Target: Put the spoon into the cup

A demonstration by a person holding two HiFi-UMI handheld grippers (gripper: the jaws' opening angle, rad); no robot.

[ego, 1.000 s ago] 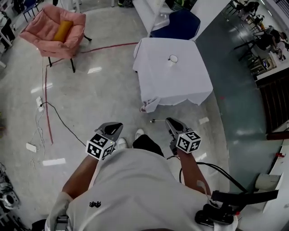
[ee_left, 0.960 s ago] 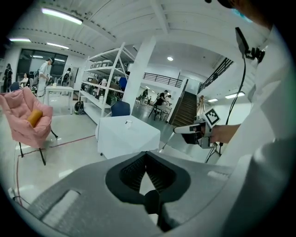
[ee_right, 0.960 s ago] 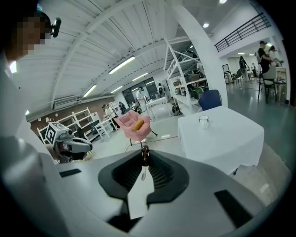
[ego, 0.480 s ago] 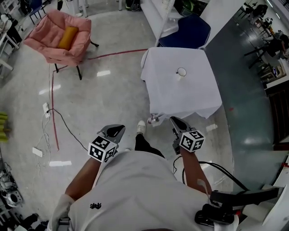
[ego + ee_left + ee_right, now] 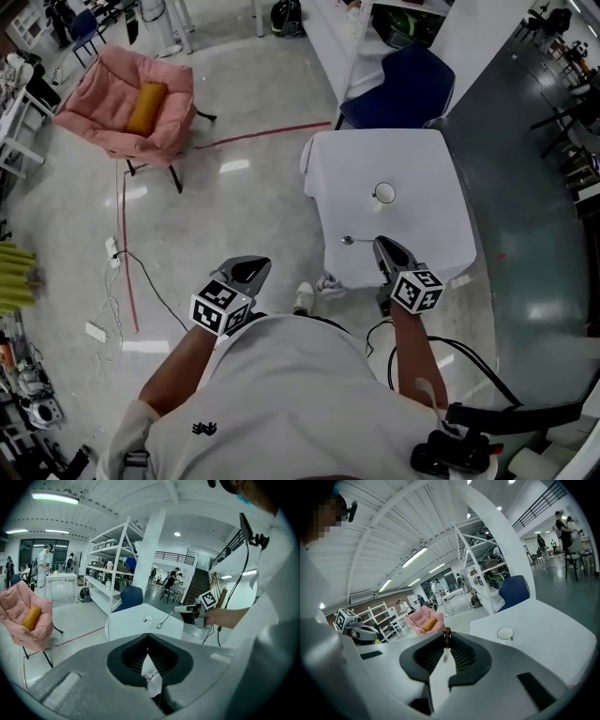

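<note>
Right tool (image 5: pixel 382 247): pressed together on the handle of the spoon (image 5: pixel 356 240), which sticks out sideways toward the person's left, bowl end outermost. The right gripper view confirms the handle is pinched between the two pads. The spoon is over the near part of the white-draped tabletop (image 5: pixel 427 169), clear of the cloth as far as can be judged. The cup (image 5: pixel 384 194) stands upright near the middle of that tabletop, beyond the spoon and apart from it, with nothing visible inside it. Left tool (image 5: pixel 251 268): its jaws meet at the tips and nothing is held between them. It is over the bare floor to the left of the tabletop, well apart from both cup and spoon. The left gripper view shows the right tool holding the spoon, bowl tilted down toward the cloth, with the cup just behind. Surroundings: a blue chair (image 5: pixel 408 89) at the far side of the tabletop, a pink chair (image 5: pixel 112 127) carrying an orange cushion (image 5: pixel 147 106) at upper left, and a red cable (image 5: pixel 253 134) lying across the floor.
</note>
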